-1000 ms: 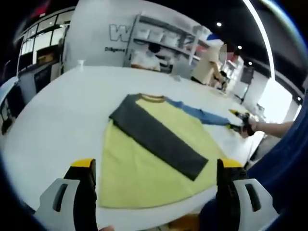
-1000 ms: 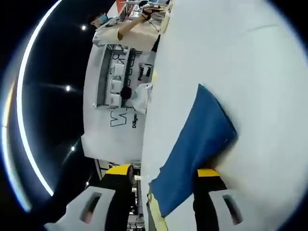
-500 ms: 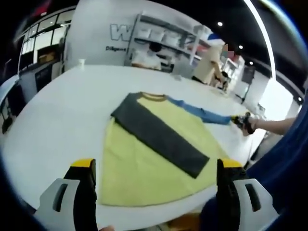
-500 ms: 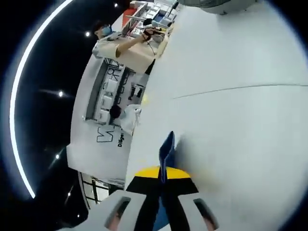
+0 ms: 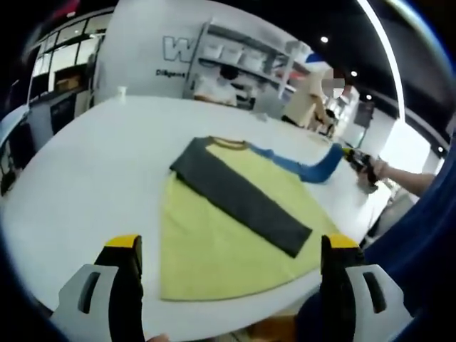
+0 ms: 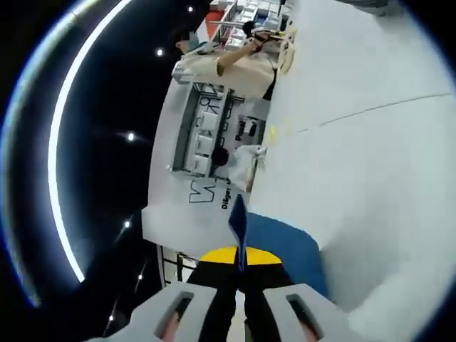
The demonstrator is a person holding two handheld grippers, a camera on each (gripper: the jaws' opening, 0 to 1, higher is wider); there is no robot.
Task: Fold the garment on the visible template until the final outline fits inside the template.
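One shirt (image 5: 235,235) lies flat near the middle of the white counter (image 5: 92,164), its yellow hem close to the near edge and bare surface open to the left and far side. Its grey sleeve (image 5: 239,203) is folded across the body, while the blue sleeve (image 5: 313,167) rises off the counter at the right. The right gripper (image 6: 241,265) is clamped on that sleeve's cuff; the left gripper (image 5: 231,246) hangs wide apart over the near edge, holding nothing.

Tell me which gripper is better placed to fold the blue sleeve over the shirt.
Right: the right gripper is shut on the blue sleeve, cuff lifted. The left gripper hangs open, short of the shirt.
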